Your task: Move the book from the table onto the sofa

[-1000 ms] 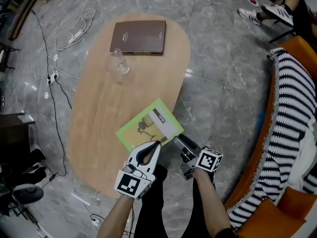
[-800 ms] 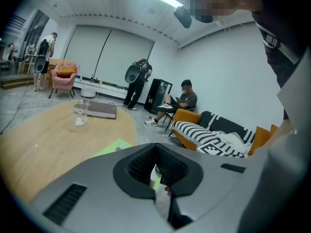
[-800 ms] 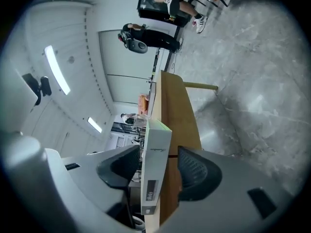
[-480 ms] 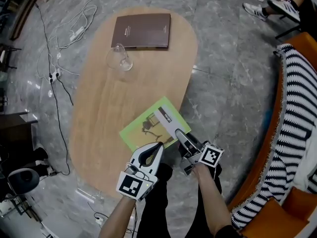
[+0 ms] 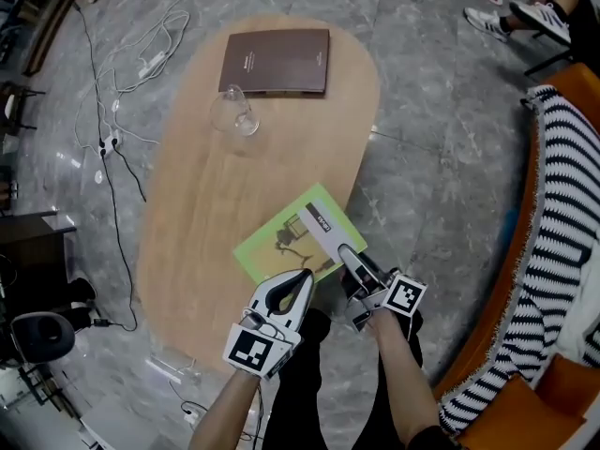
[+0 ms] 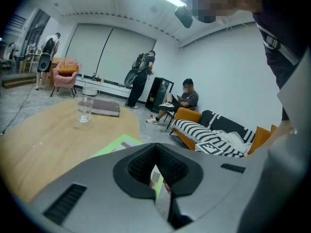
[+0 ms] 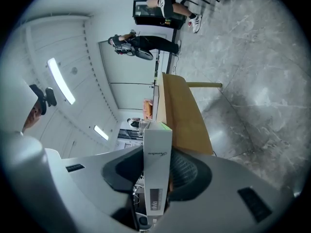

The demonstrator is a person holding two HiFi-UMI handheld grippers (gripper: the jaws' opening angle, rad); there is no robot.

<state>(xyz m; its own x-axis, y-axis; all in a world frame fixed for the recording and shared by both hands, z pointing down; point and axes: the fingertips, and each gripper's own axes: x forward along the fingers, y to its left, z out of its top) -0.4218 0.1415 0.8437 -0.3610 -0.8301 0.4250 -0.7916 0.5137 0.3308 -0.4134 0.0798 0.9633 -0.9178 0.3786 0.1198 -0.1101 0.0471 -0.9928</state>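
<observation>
A green book [image 5: 291, 237] with a white band lies at the near edge of the oval wooden table [image 5: 206, 204], one corner over the rim. My right gripper [image 5: 346, 255] reaches that corner from the floor side. In the right gripper view the book [image 7: 157, 149] stands between the jaws of the right gripper [image 7: 155, 200]. They are closing, and a slit still shows on one side. My left gripper [image 5: 302, 277] is shut, its tips at the book's near edge. In the left gripper view the green cover [image 6: 121, 144] lies just beyond the left gripper [image 6: 156, 188].
A brown book [image 5: 276, 61] and a glass [image 5: 234, 112] stand at the table's far end. An orange sofa with a striped blanket [image 5: 562, 204] is on the right across grey floor. Cables [image 5: 112, 111] trail on the left. People stand and sit beyond the table [image 6: 187, 98].
My right gripper has slid onto the green book's corner and its jaws have narrowed around it. The left gripper and the book have stayed where they were.
</observation>
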